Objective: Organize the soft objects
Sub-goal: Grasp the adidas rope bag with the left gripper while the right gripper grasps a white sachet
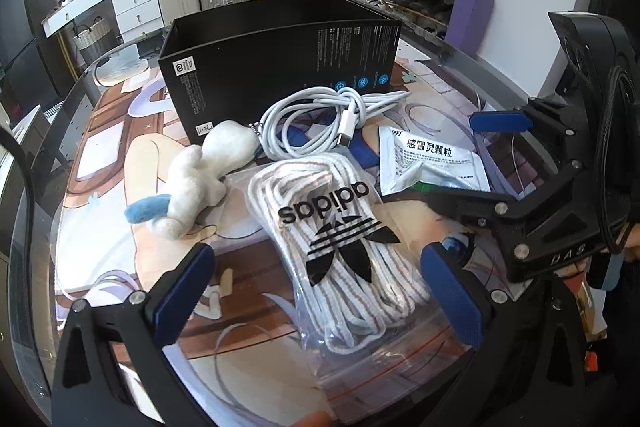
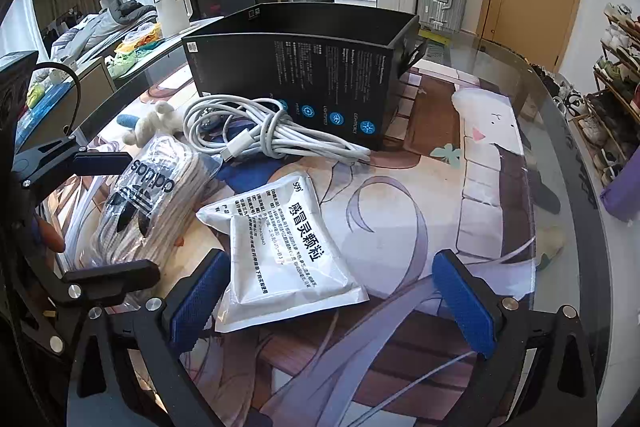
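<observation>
Left gripper (image 1: 320,291): wide, straddling laces bag (image 1: 340,239); pinch mid-bundle; right gripper (image 2: 332,295): wide, over sachet (image 2: 288,251); destination box (image 1: 280,39).

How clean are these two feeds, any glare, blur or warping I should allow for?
Left wrist view: sharp centre, the clear plastic bag of white laces shows mild sheen; fisheye bows the open black cardboard box. Right wrist view: daylight glare on the bare glass tabletop; the white foil sachet's print stays readable; edges dark and curved in both.
</observation>
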`<state>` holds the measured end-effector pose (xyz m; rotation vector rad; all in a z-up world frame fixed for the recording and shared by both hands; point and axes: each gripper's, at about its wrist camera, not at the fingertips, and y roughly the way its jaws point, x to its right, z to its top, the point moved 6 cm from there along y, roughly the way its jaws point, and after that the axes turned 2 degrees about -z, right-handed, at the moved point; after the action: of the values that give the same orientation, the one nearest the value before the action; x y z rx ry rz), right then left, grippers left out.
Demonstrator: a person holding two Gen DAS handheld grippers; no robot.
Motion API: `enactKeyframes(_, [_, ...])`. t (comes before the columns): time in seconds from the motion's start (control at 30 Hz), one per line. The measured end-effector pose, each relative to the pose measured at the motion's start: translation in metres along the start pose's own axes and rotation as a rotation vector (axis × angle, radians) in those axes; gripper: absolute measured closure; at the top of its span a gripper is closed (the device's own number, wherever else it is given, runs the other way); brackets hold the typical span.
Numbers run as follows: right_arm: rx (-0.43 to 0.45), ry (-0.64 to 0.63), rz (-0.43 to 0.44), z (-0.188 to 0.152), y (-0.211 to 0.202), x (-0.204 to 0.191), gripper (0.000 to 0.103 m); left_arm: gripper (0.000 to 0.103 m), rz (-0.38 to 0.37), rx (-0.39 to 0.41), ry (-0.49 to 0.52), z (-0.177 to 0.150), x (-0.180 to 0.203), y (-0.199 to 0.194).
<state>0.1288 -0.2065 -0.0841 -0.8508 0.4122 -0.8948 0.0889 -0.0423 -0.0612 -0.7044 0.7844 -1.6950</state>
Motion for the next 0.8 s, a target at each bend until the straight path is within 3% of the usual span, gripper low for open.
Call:
enactKeyframes(0.2, [0.022,0.016,0.010,0.003,0.001,-0.002,0.003,0.000,-0.022,0.014,-0.023,0.002,-0.003,-0.006])
enactKeyframes(0.27, [0.032,0.000,0.008,0.004,0.000,-0.005,0.015,0.000,-0.011,0.028,-0.031,0.003,-0.003,-0.005])
enactKeyframes(0.4, [0.042,-0.027,0.012,0.005,-0.002,-0.011,0.027,0.000,-0.005,0.017,-0.031,0.001,-0.001,0.001])
enactKeyframes(0.73, [0.029,-0.029,0.024,0.003,-0.002,-0.011,0.027,0.002,-0.003,0.004,-0.004,-0.001,0.002,0.009])
enactKeyframes(0.8, [0.030,-0.030,0.022,0.002,-0.003,-0.012,0.027,0.010,-0.001,0.011,0.009,-0.001,0.004,0.007])
